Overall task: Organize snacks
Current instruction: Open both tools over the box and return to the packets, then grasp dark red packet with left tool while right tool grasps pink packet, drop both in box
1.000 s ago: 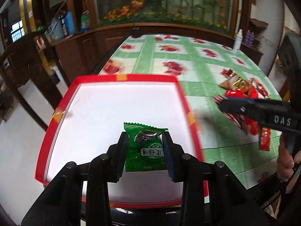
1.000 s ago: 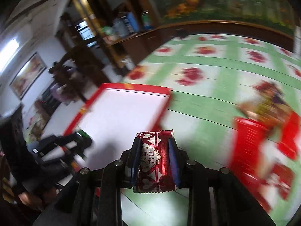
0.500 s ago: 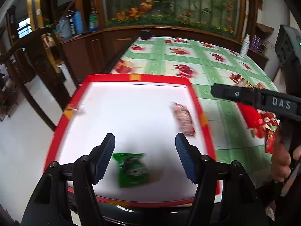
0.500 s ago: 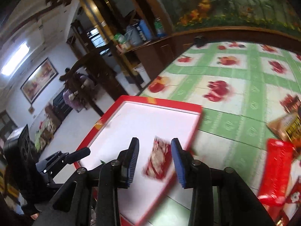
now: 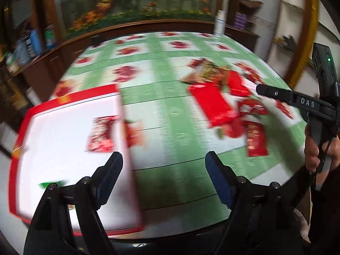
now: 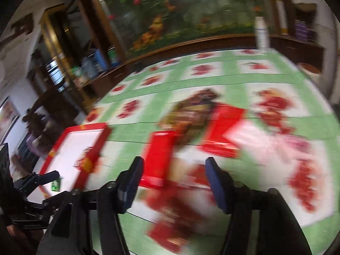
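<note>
Red plastic rims a shallow white-floored rectangular tray (image 5: 63,97) that is set at the near left of a round table covered in a green-and-white checked cloth with red flower prints (image 5: 170,110). On the tray floor 2 packets are seen: a red-and-white patterned snack packet (image 5: 101,135) near the right rim, and a small green snack packet (image 5: 52,183) at the near left, half hidden behind the left gripper (image 5: 163,180). That gripper's blue-padded jaws stand wide apart and are opening further, with nothing between them; only tray rim and cloth are seen through the gap.

A loose heap of red and gold snack packets (image 5: 229,104) lies on the cloth well to the right of the tray. The right gripper (image 6: 174,182) is pointed down at this heap; its jaws are apart and opening, and blurred red wrappers are seen beyond them, none clamped. In the left wrist view, a hand (image 5: 318,150) is wrapped round the right gripper's handle. Both views are smeared by motion.
</note>
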